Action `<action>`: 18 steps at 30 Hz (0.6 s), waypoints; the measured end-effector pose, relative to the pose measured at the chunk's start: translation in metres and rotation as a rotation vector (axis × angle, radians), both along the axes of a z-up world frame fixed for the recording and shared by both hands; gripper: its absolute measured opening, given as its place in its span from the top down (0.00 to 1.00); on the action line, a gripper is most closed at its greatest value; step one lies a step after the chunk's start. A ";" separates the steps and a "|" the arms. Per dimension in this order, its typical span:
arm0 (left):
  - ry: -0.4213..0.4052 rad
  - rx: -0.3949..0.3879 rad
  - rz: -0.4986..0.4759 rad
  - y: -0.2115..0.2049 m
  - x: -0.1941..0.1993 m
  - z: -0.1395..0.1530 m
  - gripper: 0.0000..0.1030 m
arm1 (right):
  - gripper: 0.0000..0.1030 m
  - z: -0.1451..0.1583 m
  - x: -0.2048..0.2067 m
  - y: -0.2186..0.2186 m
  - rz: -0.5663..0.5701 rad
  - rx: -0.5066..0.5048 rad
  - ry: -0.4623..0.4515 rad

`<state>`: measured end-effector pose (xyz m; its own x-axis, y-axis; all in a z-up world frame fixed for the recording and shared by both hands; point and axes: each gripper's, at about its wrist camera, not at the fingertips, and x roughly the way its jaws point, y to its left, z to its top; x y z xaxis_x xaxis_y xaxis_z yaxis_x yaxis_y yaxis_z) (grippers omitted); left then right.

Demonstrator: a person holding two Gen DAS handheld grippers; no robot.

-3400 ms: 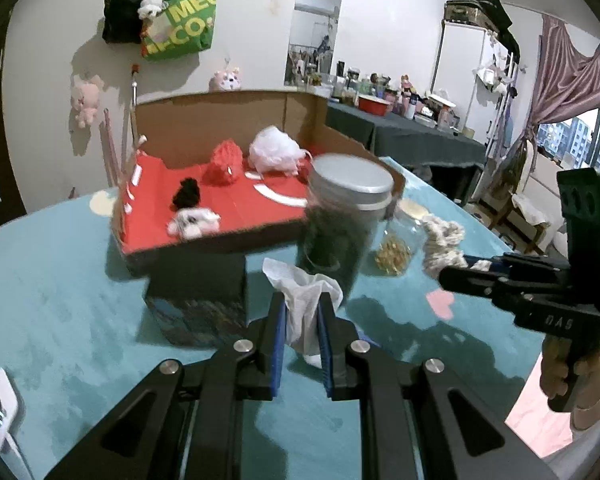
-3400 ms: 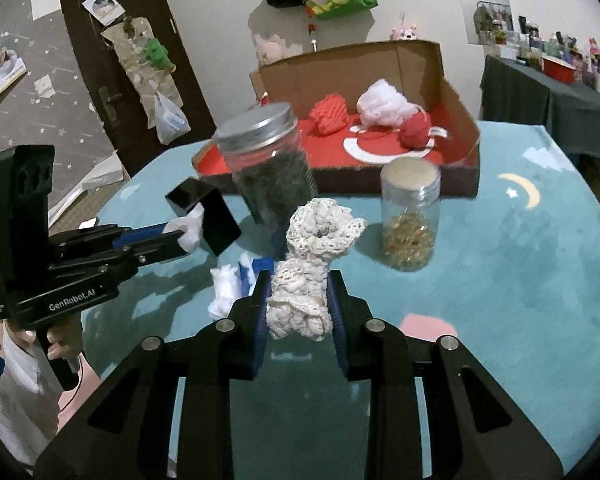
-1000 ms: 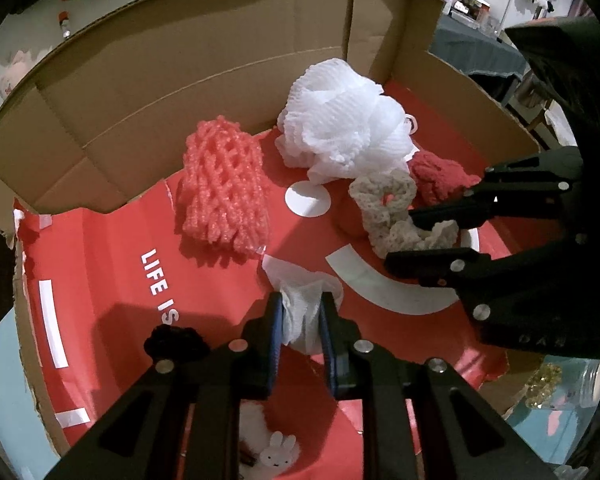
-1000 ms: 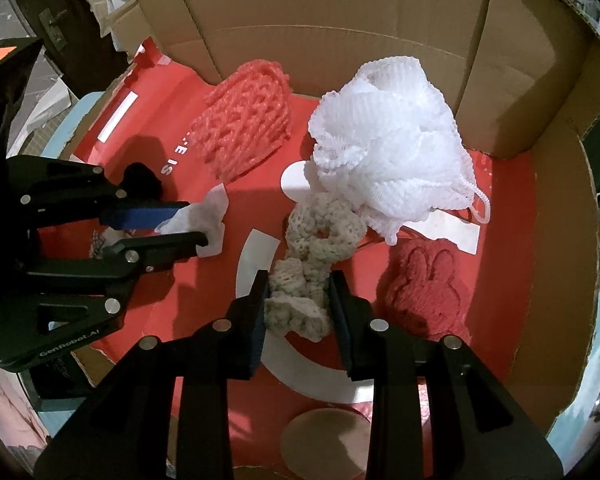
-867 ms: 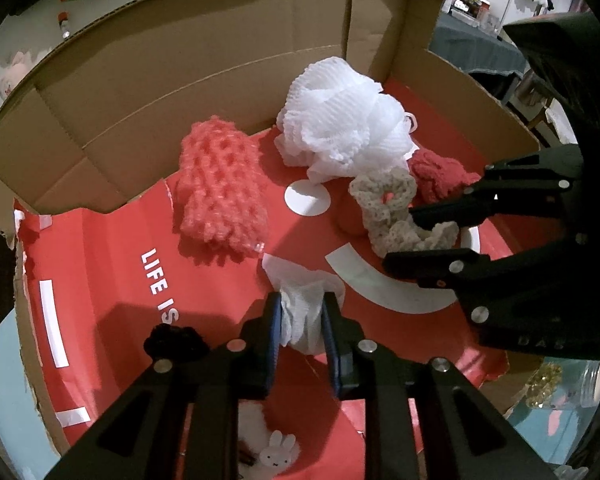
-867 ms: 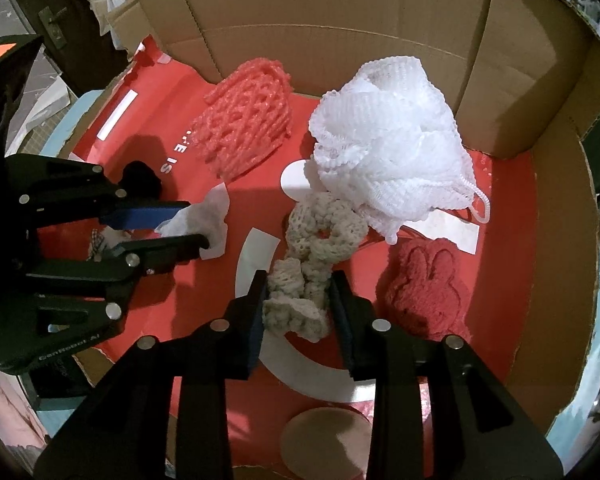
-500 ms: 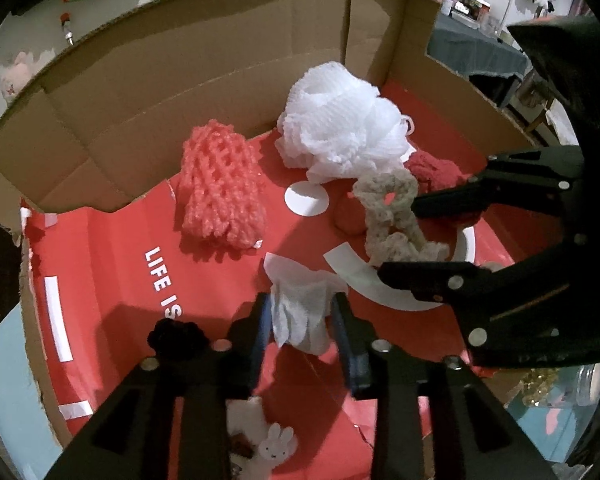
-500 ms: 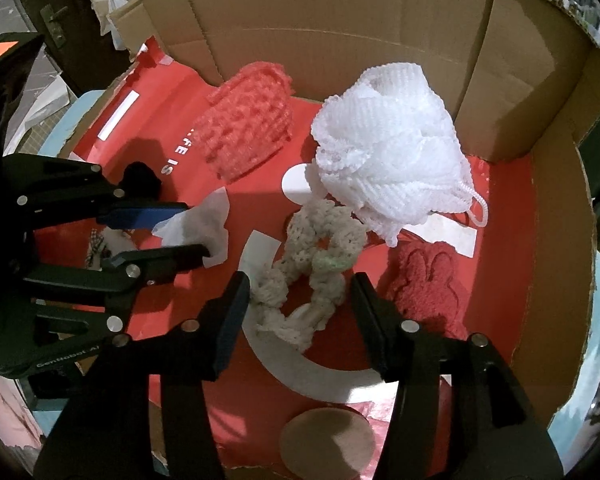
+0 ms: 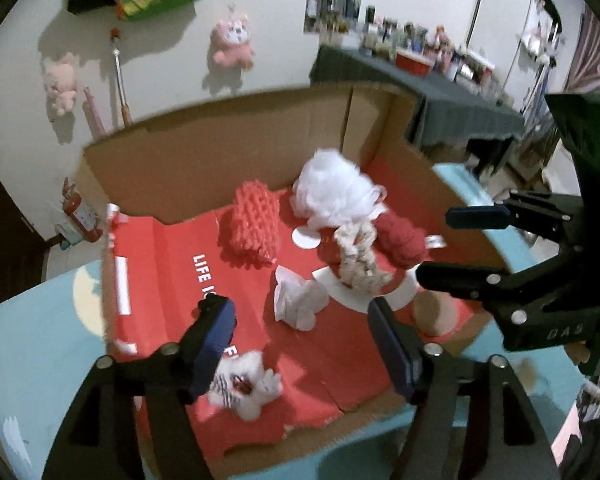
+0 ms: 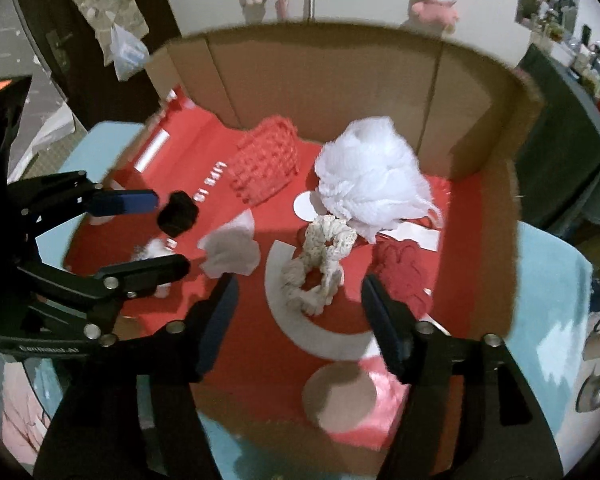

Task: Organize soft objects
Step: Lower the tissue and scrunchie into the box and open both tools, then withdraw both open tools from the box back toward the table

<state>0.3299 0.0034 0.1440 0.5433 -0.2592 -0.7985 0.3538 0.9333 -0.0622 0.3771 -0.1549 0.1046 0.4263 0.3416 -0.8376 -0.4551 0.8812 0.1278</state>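
Note:
A cardboard box [image 9: 220, 168] [image 10: 320, 80] with a red floor holds the soft things. A white tissue [image 9: 298, 302] [image 10: 230, 256] lies loose on that floor, below my left gripper [image 9: 300, 324] [image 10: 164, 234], whose jaws are opening with nothing pressed between them. A cream crocheted piece [image 9: 358, 258] [image 10: 320, 264] lies free under my right gripper [image 10: 299, 298] [image 9: 456, 246], which is also opening and touches nothing. Around them sit a white mesh pouf [image 9: 332, 196] [image 10: 370, 192], a red foam net [image 9: 254, 226] [image 10: 266, 164] and a dark red knitted bunny [image 9: 402, 236] [image 10: 402, 272].
A black pompom [image 10: 178, 214] and a small white plush [image 9: 246, 384] lie near the box's left front. A round brown lid [image 10: 338, 396] [image 9: 434, 314] shows at the box's front edge. The teal tablecloth [image 9: 40, 360] surrounds the box. Plush toys hang on the wall behind.
Both grippers went from shut to open, letting go of the tissue and the crocheted piece onto the box floor. Both have risen and pulled back from the box.

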 end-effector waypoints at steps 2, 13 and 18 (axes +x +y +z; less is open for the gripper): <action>-0.040 -0.010 0.006 0.002 -0.015 0.013 0.23 | 0.31 0.014 -0.013 -0.005 -0.012 0.013 -0.033; -0.269 -0.093 0.036 0.012 -0.116 0.082 0.02 | 0.23 0.090 -0.108 -0.028 -0.088 0.087 -0.218; -0.341 -0.152 0.026 0.016 -0.159 0.095 0.00 | 0.17 0.107 -0.159 -0.035 -0.114 0.074 -0.325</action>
<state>0.1710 0.0191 0.2386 0.7792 -0.3438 -0.5241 0.3546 0.9313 -0.0838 0.2182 -0.1895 0.2120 0.7052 0.3315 -0.6268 -0.3820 0.9223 0.0581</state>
